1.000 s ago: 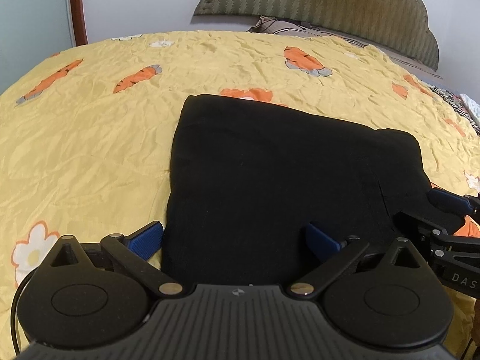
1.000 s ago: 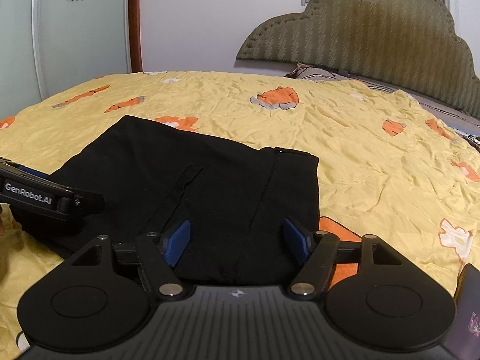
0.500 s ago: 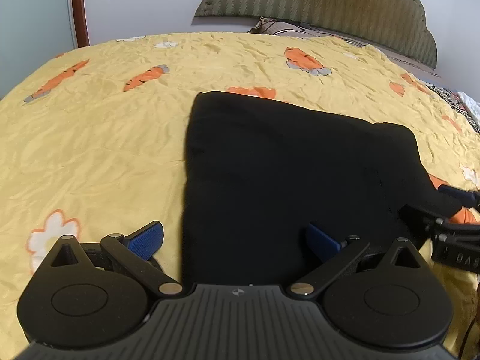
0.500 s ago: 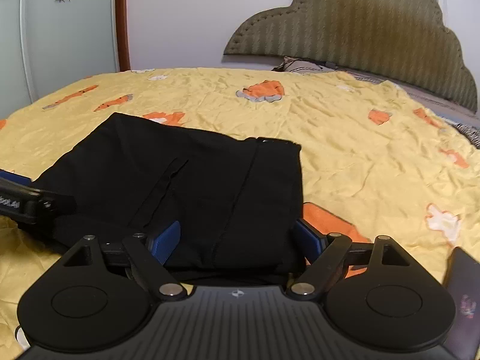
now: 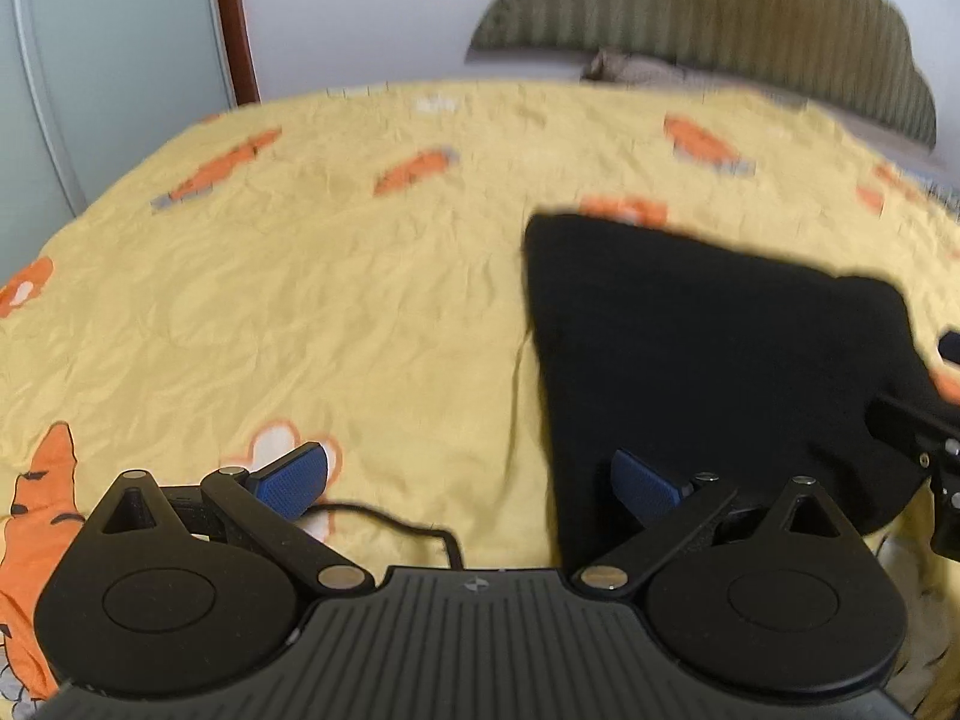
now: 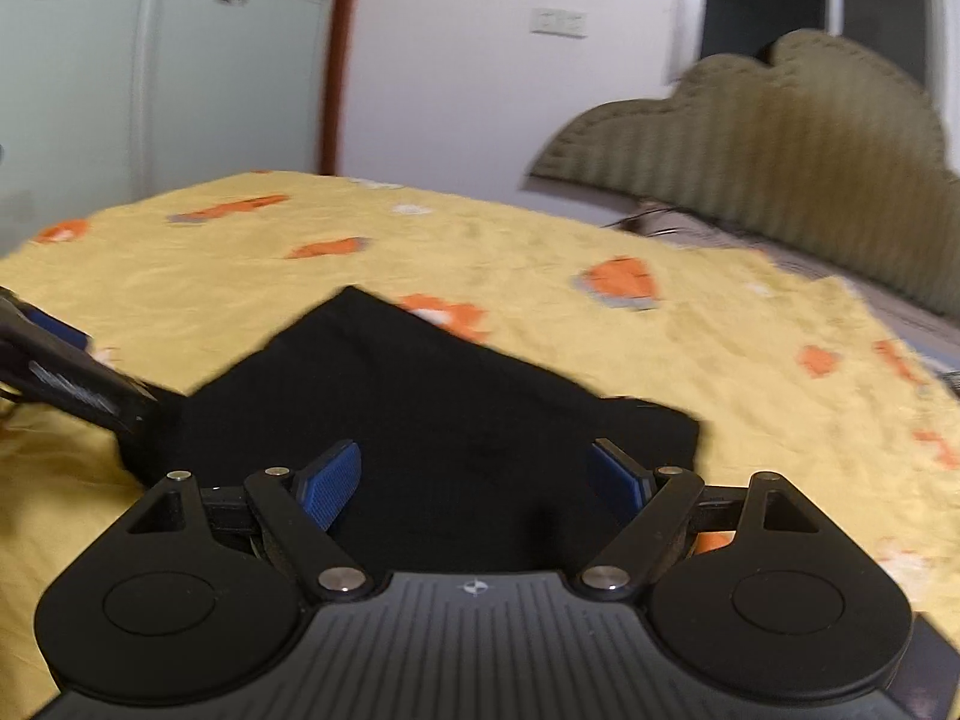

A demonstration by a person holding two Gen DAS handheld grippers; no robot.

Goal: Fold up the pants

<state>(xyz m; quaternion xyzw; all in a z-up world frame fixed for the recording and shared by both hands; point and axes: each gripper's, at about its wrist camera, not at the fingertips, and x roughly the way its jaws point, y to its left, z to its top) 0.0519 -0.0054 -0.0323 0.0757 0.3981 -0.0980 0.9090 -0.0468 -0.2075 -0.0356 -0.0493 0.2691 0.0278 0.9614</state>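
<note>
One pair of black pants [image 6: 444,414] lies folded on the yellow bedspread [image 5: 300,312]. My two tongs tilt down at its near edge: left gripper [image 5: 468,486] and right gripper [image 6: 474,474], both spread, gripping nothing.

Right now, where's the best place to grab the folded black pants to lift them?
Probably the near edge of the black pants, approached low from the front. They lie flat on the yellow bedspread, and the open right gripper already straddles that edge, so pinching there should catch all layers.
</note>
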